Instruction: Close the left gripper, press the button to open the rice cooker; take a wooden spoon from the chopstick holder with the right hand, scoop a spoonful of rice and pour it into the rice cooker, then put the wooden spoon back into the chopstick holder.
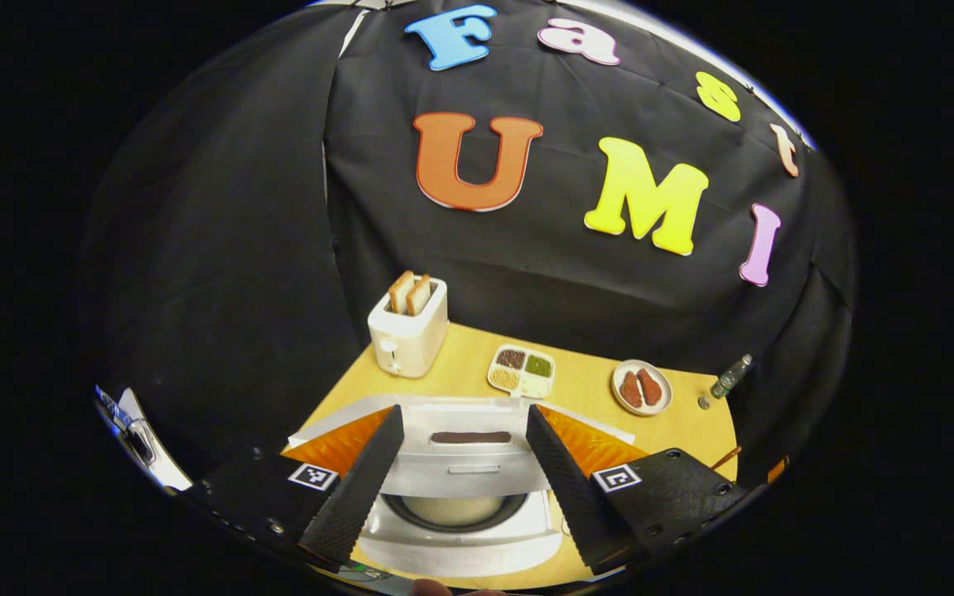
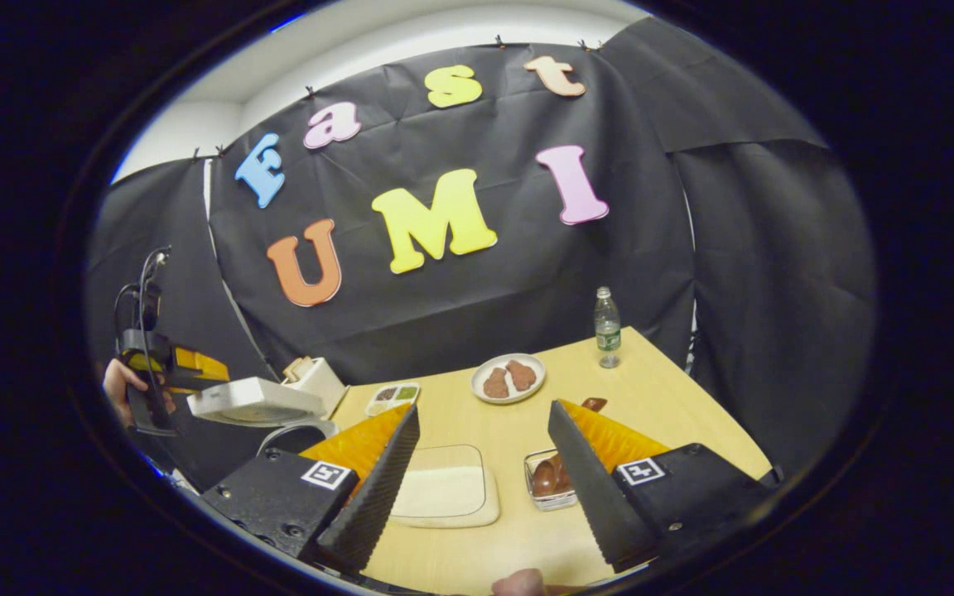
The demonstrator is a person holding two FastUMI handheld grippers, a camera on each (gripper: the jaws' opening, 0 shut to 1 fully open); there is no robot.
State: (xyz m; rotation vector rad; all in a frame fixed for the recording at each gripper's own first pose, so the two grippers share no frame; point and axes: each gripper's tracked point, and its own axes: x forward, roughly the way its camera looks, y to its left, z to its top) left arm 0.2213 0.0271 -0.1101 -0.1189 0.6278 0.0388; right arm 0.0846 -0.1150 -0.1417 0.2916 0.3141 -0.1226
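While the white rice cooker (image 1: pixel 456 497) stands lid-up under the spread left gripper (image 1: pixel 454 484), the brown wooden spoon (image 2: pixel 561 465) leans in its clear holder just beside the right gripper (image 2: pixel 484 488)'s right finger; those jaws gape empty; handle slants up-away.

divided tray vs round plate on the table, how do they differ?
The divided tray is squarish with rounded corners; the round plate is circular. The tray holds four separate portions of grains or beans, brown, green and pale; the plate holds two reddish-brown pieces side by side. The tray stands nearer the toaster. Both are light-coloured and rest flat on the table.
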